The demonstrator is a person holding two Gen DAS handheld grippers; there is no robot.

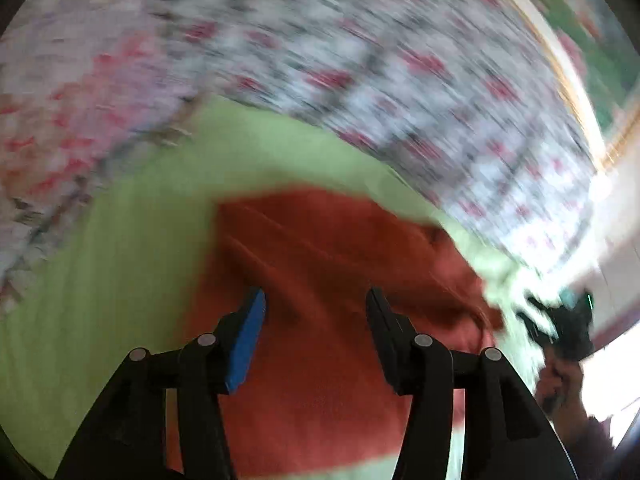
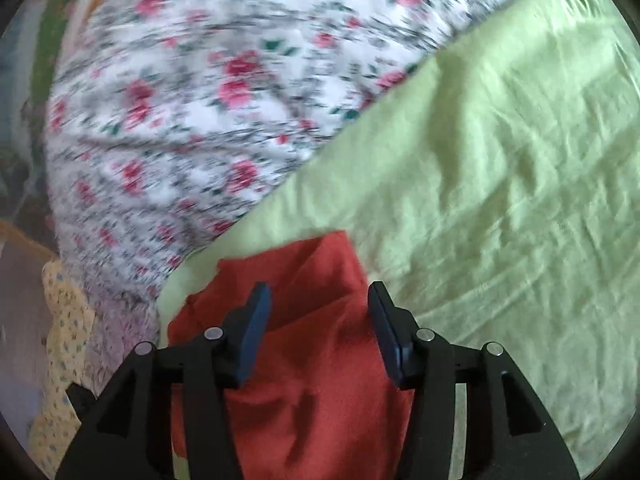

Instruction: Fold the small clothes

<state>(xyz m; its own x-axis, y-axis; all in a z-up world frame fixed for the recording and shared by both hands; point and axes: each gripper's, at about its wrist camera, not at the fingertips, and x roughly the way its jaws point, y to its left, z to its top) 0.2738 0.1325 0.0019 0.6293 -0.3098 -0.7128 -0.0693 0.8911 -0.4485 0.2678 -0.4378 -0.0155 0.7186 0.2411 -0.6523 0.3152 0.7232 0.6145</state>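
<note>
A small rust-red garment [image 1: 328,264] lies on a light green sheet [image 1: 120,240]. My left gripper [image 1: 316,300] hovers over it with its jaws open and nothing between them. In the right wrist view the same red garment [image 2: 320,360] lies rumpled near the edge of the green sheet [image 2: 500,200], and my right gripper [image 2: 318,296] is open above it, holding nothing. The other gripper [image 1: 568,320] shows blurred at the far right of the left wrist view. The left wrist view is smeared by motion.
A floral white-and-pink bedspread [image 2: 200,100] borders the green sheet on the far side. A yellow patterned cloth [image 2: 64,340] and a lilac fluffy cloth [image 2: 120,320] lie at the left.
</note>
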